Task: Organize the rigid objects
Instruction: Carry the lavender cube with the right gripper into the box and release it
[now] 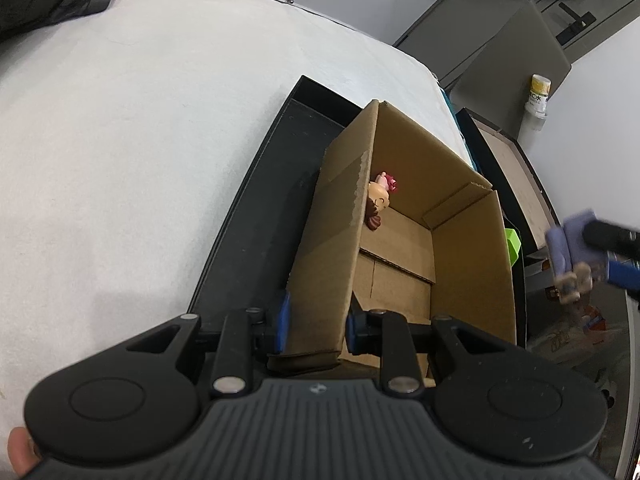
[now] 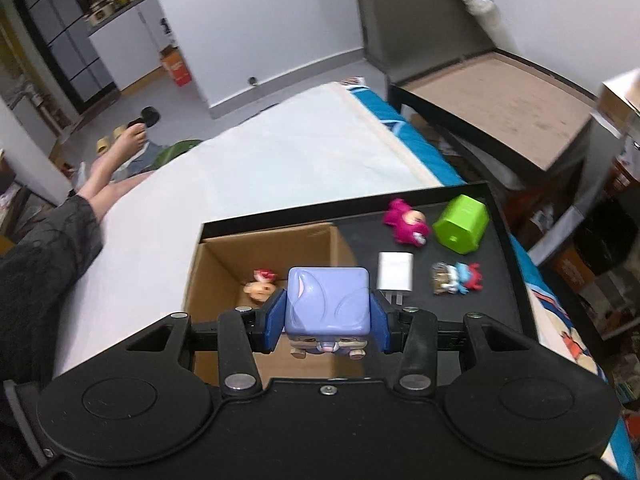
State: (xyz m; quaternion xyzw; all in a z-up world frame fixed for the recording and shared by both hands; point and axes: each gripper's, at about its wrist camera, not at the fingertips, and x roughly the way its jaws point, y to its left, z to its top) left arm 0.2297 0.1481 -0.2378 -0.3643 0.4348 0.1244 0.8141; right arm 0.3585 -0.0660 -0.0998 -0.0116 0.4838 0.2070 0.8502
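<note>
My left gripper (image 1: 316, 326) is shut on the near flap of an open cardboard box (image 1: 460, 248) that stands on a black tray (image 1: 256, 200). A small doll figure (image 1: 380, 200) lies inside the box. My right gripper (image 2: 328, 320) is shut on a purple block-headed toy (image 2: 328, 300) and holds it above the box (image 2: 224, 280); it also shows blurred in the left wrist view (image 1: 572, 256). On the tray (image 2: 500, 280) lie a pink figure (image 2: 404, 222), a green cup (image 2: 462, 224), a white charger (image 2: 394, 272) and a small blue-red figure (image 2: 456, 278).
The tray sits on a white bed surface (image 1: 140, 120). A person's leg and foot (image 2: 116, 160) rest at the bed's far left. A brown-topped black side table (image 2: 500, 108) stands beyond the tray on the right. Clutter fills the floor at right.
</note>
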